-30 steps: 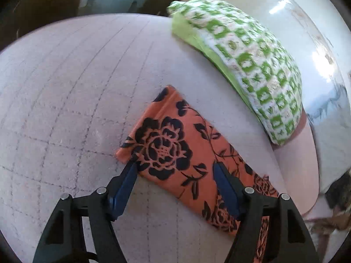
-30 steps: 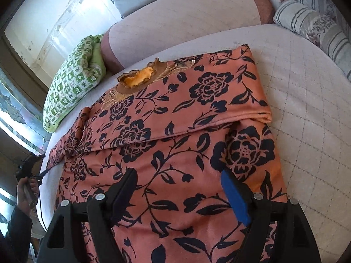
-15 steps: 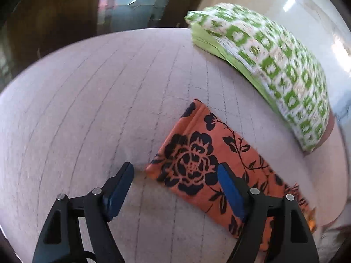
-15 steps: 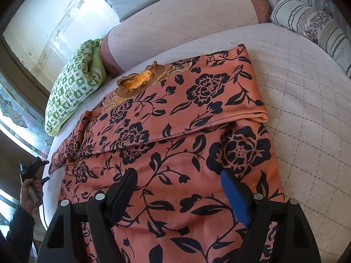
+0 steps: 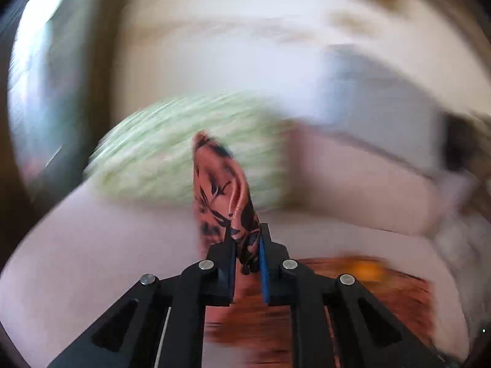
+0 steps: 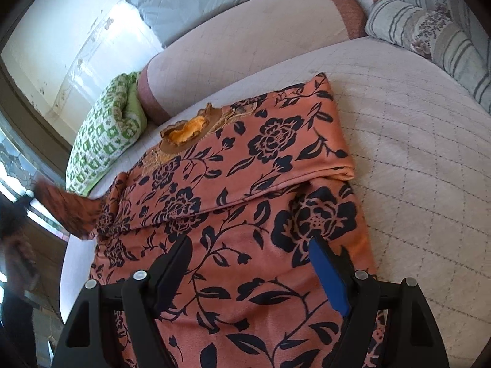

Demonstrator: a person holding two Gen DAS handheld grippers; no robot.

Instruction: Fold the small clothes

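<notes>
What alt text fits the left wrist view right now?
Left gripper, its jaws just closed, pinches a bunched end of the orange floral garment and holds it raised. Behind, heavily motion-blurred, a green pillow lies on the pale bed.

No writing, label, brand or number can be read in either view. The left wrist view is too blurred to show any.

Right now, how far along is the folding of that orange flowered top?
One sleeve of the orange black-flowered top already lies folded across its chest. The left gripper has just closed on the other sleeve, lifted off the quilted bed. The right gripper hovers open over the hem. Laying that sleeve across and folding the body remain.
</notes>
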